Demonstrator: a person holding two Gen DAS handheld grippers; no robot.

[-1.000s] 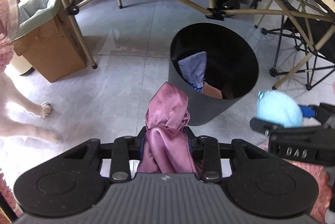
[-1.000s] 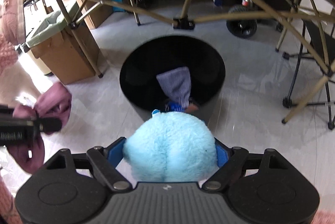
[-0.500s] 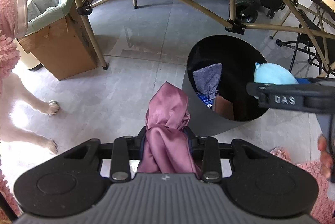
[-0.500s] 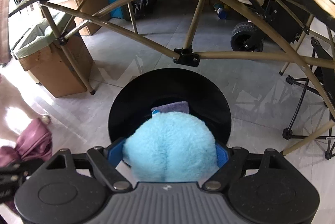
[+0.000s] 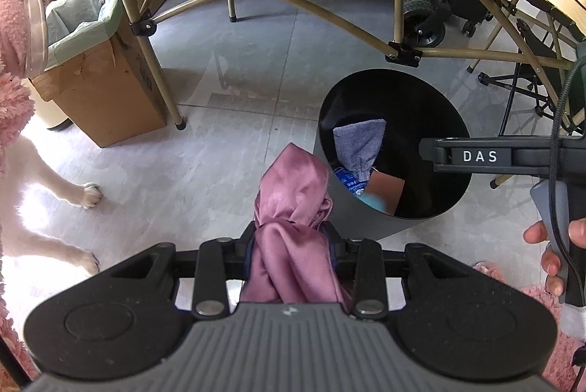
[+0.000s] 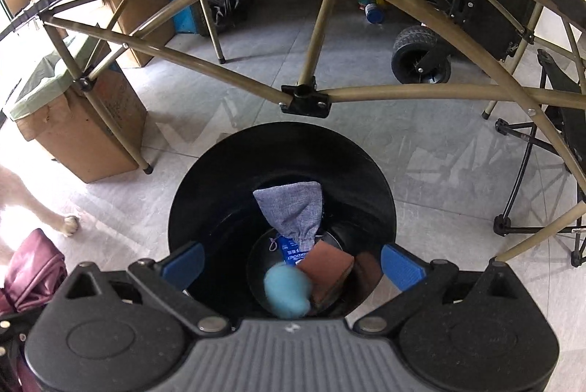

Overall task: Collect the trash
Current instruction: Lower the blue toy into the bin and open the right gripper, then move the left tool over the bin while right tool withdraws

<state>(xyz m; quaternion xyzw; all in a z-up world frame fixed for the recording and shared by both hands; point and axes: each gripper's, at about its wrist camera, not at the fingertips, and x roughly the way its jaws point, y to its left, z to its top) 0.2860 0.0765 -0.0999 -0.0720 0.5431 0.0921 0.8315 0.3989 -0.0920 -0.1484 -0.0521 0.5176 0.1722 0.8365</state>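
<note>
Your right tongs [image 6: 293, 264] hang over the black bin [image 6: 373, 172], jaws opening with nothing between them; the blue plush ball [image 6: 287, 293] lies inside on the bottom. Your left tongs [image 5: 291, 245] stay out of it, clamped on the pink cloth [image 5: 293, 209] beside the bin.

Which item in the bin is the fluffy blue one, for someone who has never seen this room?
Find the black round bin on the grey tiled floor under the folding table. At its bottom, beside a brown block and below a grey fabric pouch, lies the fluffy light-blue ball. It is the only furry, rounded thing there.
</note>
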